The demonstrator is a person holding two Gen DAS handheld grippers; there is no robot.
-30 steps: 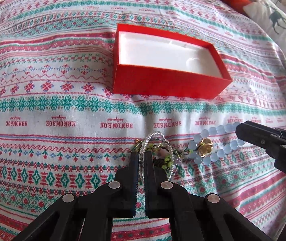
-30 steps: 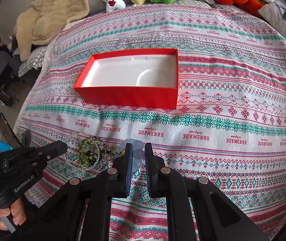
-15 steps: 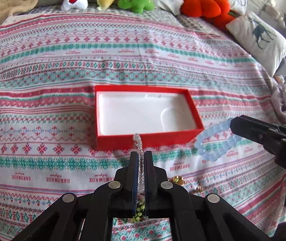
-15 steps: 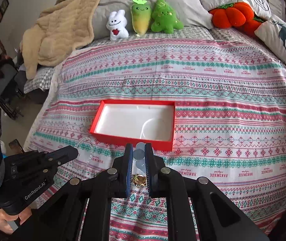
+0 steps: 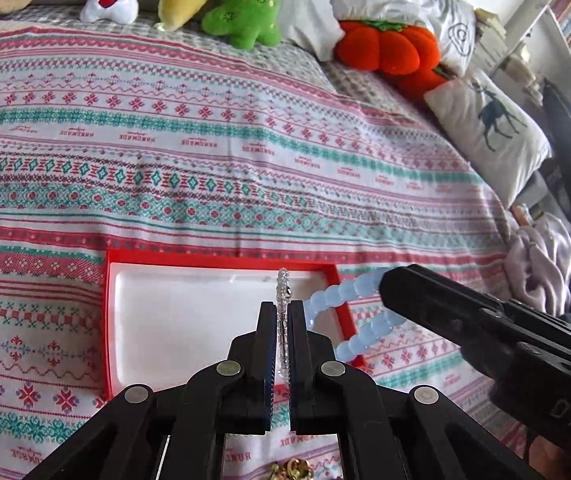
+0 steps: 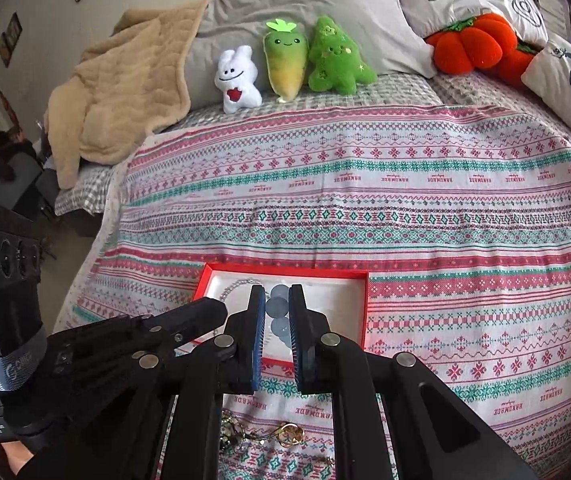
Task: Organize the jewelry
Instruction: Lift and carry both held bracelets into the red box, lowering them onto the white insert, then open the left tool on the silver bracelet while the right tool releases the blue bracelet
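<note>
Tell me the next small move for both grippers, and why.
Probably lower both, then open. The left gripper pinches the clear bead bracelet and the right gripper the blue bead bracelet, both above the red box, while other jewelry waits on the blanket.

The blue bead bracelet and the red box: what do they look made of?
Blue bead bracelet: round, milky, translucent beads, so glass or stone, possibly plastic; light glows through them. Red box: looks like matte cardboard, thin straight walls, with a white moulded liner, maybe foam or plastic, showing pressed recesses.
</note>
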